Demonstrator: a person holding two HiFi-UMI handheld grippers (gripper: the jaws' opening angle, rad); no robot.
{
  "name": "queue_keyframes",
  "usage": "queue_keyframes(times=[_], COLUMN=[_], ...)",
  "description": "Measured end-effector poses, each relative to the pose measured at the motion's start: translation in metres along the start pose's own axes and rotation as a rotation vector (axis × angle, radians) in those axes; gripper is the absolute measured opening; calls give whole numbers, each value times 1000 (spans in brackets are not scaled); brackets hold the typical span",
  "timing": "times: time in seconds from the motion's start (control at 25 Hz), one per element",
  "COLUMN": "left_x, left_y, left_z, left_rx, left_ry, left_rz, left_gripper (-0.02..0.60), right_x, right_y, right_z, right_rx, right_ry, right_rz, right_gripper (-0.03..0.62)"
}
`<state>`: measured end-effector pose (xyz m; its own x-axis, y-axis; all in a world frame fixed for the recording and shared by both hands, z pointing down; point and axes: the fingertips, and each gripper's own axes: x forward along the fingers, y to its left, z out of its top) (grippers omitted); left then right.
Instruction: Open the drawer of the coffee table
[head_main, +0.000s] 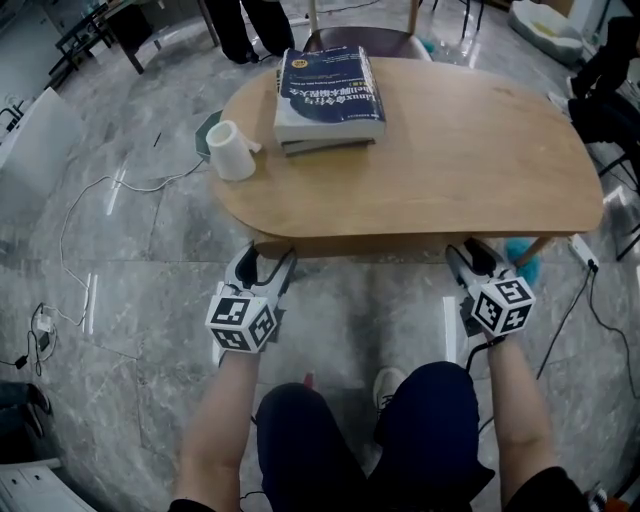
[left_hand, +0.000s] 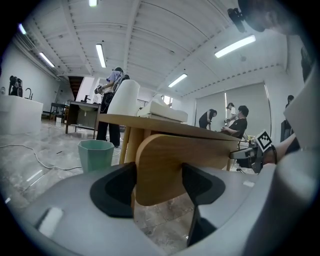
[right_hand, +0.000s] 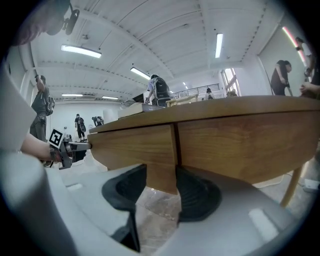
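- We find the drawer (right_hand: 132, 142) under the near edge of the bench (head_main: 480, 160). Its wooden front runs between the two grippers.
- The right gripper (right_hand: 161, 187) has its jaws closed on the front's end, just beside the seam. The forearm reaches forward and the tool is pitched slightly down.
- The left gripper (left_hand: 159, 185) has its jaws open wide, straddling the front's rounded end. Its forearm is likewise extended.
- On the bench we note stacked books (head_main: 330, 90) and a white cup (head_main: 232, 150), set back from the near edge.
- A green bin (left_hand: 95, 155) stands on the floor beyond the left end, with cables (head_main: 90, 200) trailing nearby.
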<state>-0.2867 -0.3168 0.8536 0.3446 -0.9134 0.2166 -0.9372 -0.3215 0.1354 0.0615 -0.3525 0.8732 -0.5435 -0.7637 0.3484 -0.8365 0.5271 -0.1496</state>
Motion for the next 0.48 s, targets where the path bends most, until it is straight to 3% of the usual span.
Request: queue_keyframes(times=[0.48], left_x=[-33], left_y=[-13], left_z=[-6], left_rx=[-25], left_ry=[-5], left_rz=[-18], left_gripper=[285], right_x=[-30], right_y=[18], right_z=[-13], right_rx=[0], right_ry=[29], right_rz=[-8], right_gripper=[178])
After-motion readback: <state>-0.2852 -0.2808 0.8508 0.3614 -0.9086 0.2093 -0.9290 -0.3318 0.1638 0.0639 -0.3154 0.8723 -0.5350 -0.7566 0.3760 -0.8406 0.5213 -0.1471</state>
